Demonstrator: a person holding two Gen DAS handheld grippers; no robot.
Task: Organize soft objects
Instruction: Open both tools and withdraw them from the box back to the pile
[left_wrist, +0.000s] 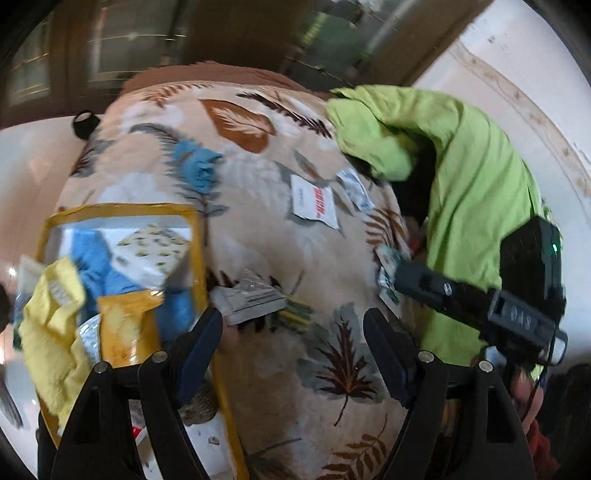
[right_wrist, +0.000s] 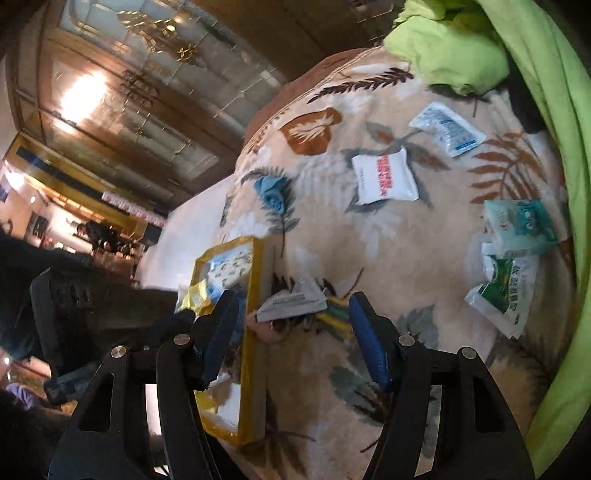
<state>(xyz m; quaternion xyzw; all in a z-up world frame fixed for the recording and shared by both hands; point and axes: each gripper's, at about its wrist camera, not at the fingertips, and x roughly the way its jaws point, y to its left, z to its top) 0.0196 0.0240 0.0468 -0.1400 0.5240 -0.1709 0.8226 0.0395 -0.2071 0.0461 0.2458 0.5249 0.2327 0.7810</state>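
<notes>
— What did the two wrist cameras catch over the bed (left_wrist: 258, 236)?

— Both tools stood wide and empty. The left hand-held gripper (left_wrist: 295, 334) hung with parted jaws above a leaf-print blanket (right_wrist: 424, 236), nothing between its pads. The right hand-held gripper (right_wrist: 291, 332) was likewise spread, gripping nothing.

— And the soft things?

— Scattered. A yellow-rimmed box (left_wrist: 201, 236) sat at the left edge of the bed, already holding a yellow cloth (left_wrist: 48, 317) draped over its near-left rim, a blue cloth (left_wrist: 92, 258) and a patterned pack (left_wrist: 155, 247). Just right of the box lay a grey packet (left_wrist: 251, 299) on a striped sponge (left_wrist: 295, 314). Farther off, a rolled blue cloth (left_wrist: 197, 166) lay alone. A white packet with red lettering (right_wrist: 384, 177) and a blue-printed packet (right_wrist: 447, 129) lay near each other at mid-bed. Two green-printed packs (right_wrist: 509, 273) lay at the right, beside a lime-green sheet (left_wrist: 476, 184).
</notes>
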